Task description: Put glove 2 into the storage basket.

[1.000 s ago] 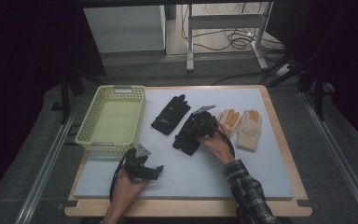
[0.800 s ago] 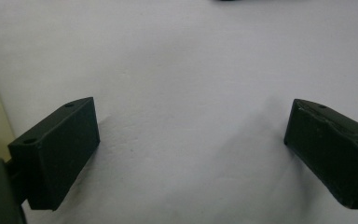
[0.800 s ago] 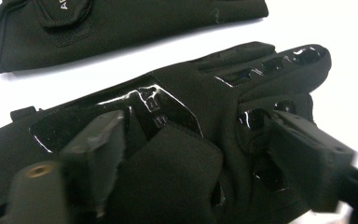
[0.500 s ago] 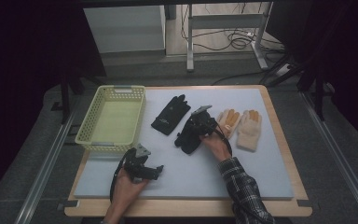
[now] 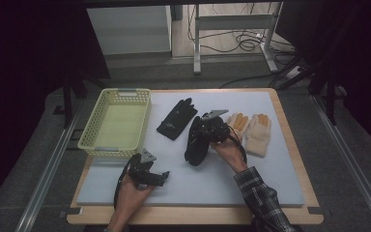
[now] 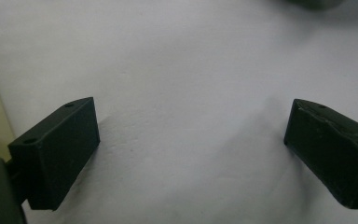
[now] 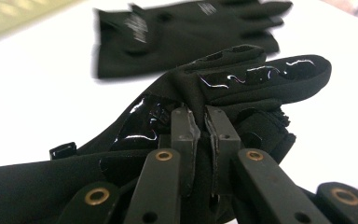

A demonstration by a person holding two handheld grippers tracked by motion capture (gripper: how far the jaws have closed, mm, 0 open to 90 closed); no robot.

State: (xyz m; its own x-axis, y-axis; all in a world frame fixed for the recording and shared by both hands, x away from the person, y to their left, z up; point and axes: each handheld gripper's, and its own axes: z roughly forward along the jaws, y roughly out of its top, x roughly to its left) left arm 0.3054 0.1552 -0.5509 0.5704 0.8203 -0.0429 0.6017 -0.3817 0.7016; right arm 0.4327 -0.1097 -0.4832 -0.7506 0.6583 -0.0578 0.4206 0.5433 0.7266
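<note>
From the high view, a pale grey-blue mat [image 5: 251, 179] covered a wooden table [image 5: 299, 159] that stood on a dark grey floor, with black shadow along the left and right of the room. Behind the table stood a white cabinet [image 5: 130, 31] and a grey metal frame [image 5: 232, 34], and cables [image 5: 244, 43] lay tangled on the lighter floor beneath it. A yellow mesh basket [image 5: 92, 137] sat at the mat's left edge. Beside it lay one black glove [image 5: 176, 118] flat on the mat, and at the right a pair of tan gloves [image 5: 252, 130] lay side by side. The right gripper [image 5: 206, 131] held a second black glove [image 5: 196, 145] near the middle of the mat; its jaws had just been closing, with that glove between them, and the glove drooped below them towards the mat. The left gripper [image 5: 162, 178] rested low on the mat near the front edge, in the person's hand.

In the left gripper view, the left gripper [image 6: 191, 149] had its jaws spread wide over bare mat [image 6: 191, 60], with nothing between them.

In the right gripper view, the right gripper [image 7: 199, 135] had its jaws nearly together, pinching a fold of the second black glove [image 7: 261, 74], whose glossy printed fingers pointed away to the right. The other black glove [image 7: 168, 32] lay beyond on the mat, and a strip of the yellow basket [image 7: 18, 14] showed at the top left.
</note>
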